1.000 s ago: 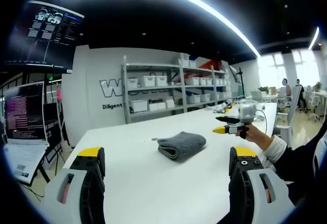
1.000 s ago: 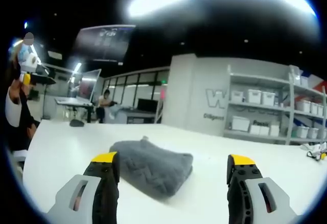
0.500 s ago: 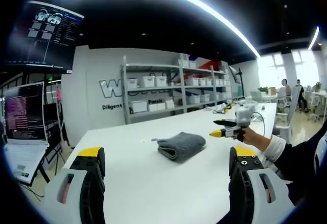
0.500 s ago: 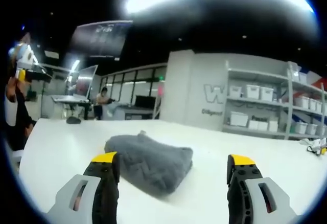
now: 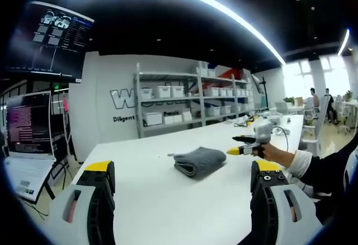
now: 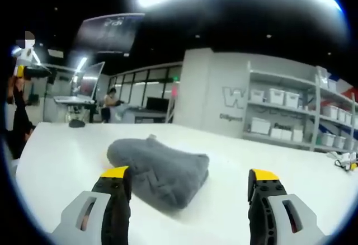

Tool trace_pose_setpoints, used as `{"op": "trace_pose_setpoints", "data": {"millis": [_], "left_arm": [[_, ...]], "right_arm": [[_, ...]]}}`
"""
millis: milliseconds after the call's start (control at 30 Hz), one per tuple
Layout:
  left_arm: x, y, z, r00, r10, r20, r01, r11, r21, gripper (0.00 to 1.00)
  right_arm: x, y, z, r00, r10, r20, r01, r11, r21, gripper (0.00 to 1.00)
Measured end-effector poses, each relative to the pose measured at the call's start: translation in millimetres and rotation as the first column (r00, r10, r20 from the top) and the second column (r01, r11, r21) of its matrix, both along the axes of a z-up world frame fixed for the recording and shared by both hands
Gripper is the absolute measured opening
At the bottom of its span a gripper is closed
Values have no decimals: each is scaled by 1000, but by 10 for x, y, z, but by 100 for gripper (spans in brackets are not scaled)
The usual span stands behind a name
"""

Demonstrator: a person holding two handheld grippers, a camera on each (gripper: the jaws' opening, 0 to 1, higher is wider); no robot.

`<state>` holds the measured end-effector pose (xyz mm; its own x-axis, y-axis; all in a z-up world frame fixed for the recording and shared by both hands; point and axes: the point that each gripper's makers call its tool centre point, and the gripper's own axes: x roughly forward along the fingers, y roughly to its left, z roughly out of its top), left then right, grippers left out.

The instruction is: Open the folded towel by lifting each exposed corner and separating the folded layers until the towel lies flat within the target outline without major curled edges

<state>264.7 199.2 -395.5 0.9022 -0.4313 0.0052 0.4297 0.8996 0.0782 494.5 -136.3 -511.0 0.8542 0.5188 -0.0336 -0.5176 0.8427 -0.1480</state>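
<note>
So far nothing of the unfolding looks done: the grey towel [image 5: 198,160] sits as a thick folded bundle on the white counter [image 5: 168,200], no corner raised. The right claw [image 6: 187,186] faces it from just short of its near edge, jaws spread wide and empty. The left claw [image 5: 182,180] hangs well back, equally wide and empty. Any target outline is too faint to make out. Every fold is left to open.

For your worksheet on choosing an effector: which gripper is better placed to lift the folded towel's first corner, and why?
Probably the right gripper: its open jaws sit close beside the grey towel on the table. The left gripper, also open, sits farther back.
</note>
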Motion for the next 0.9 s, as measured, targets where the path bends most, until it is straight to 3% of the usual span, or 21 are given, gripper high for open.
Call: {"op": "trace_pose_setpoints", "data": {"millis": [900], "left_arm": [[-11,-18,-14,1000,-1,-10,1,1000,3,99]], "right_arm": [[105,65,-97,999,45,-23,-45,999,-20,85]]}}
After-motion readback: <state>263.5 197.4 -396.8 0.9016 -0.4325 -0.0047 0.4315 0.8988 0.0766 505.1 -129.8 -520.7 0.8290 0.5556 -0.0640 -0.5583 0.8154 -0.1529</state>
